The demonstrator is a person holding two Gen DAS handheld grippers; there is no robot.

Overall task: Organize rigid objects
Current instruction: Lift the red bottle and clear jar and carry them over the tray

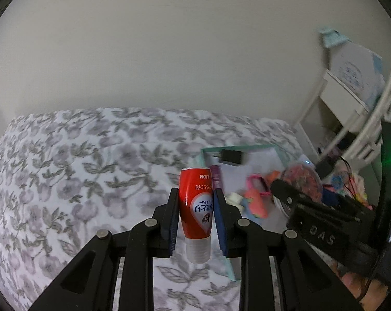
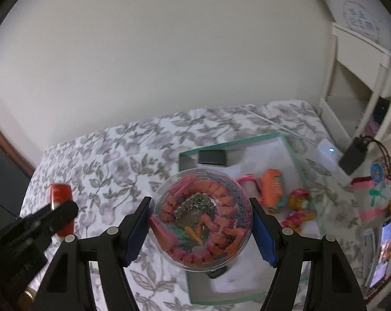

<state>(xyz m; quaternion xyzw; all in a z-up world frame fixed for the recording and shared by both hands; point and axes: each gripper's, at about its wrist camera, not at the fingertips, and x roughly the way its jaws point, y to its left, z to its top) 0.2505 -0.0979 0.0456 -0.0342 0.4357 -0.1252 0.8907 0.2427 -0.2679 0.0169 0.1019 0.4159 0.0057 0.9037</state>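
The left gripper (image 1: pixel 195 212) fingers clamp a red tube (image 1: pixel 195 202), the right gripper (image 2: pixel 202 229) fingers hold a clear round tub (image 2: pixel 203 220) above the bed (image 1: pixel 79 168).

Floral bed (image 1: pixel 66 168) left of green-rimmed box (image 2: pixel 286 140) bare, free passage. Box back half open except black block (image 2: pixel 212 156); right half cluttered with toys (image 2: pixel 273 189). White rack (image 1: pixel 350 119) blocks right side.
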